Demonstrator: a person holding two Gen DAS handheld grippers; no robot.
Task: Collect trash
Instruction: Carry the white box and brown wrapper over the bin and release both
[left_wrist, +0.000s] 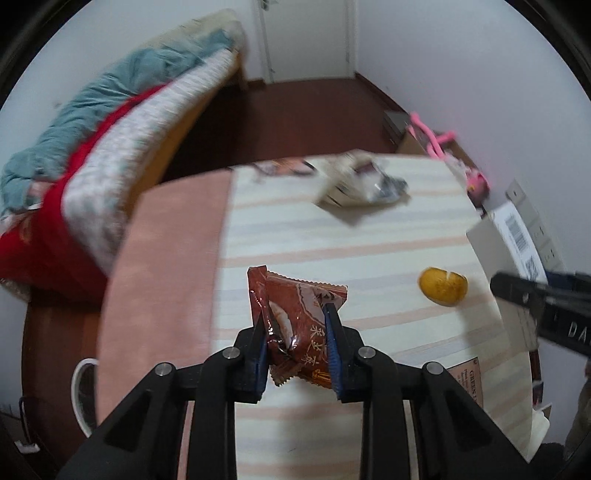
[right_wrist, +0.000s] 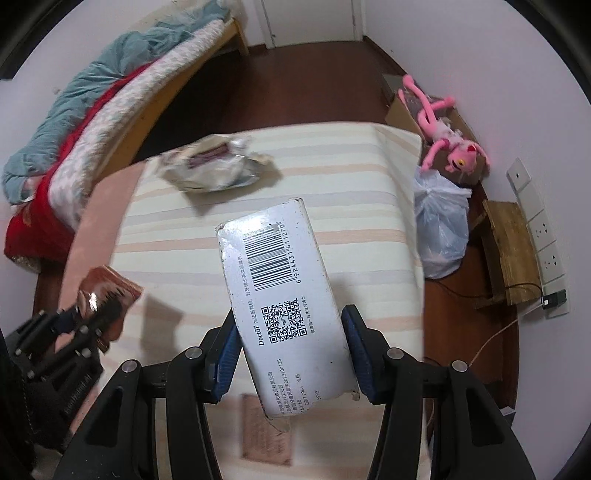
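Observation:
My left gripper (left_wrist: 297, 325) is shut on a brown snack wrapper (left_wrist: 295, 317), lifted above the striped tablecloth (left_wrist: 332, 236). In the right wrist view the same wrapper (right_wrist: 110, 295) and the left gripper (right_wrist: 79, 314) show at the lower left. My right gripper (right_wrist: 290, 328) is shut on a white carton (right_wrist: 284, 295) with a barcode and QR code, held above the table; the carton's end (left_wrist: 506, 240) shows at the right edge of the left wrist view. A crumpled silvery wrapper (left_wrist: 364, 184) (right_wrist: 218, 164) lies at the table's far end. A yellow-brown round piece (left_wrist: 442, 286) lies on the cloth.
A bed with teal, red and patterned bedding (right_wrist: 92, 122) runs along the left. A white plastic bag (right_wrist: 441, 229), a pink plush toy (right_wrist: 443, 136) on a cardboard box and a small wooden stool (right_wrist: 511, 251) stand right of the table. A white bin's rim (left_wrist: 79, 395) shows at lower left.

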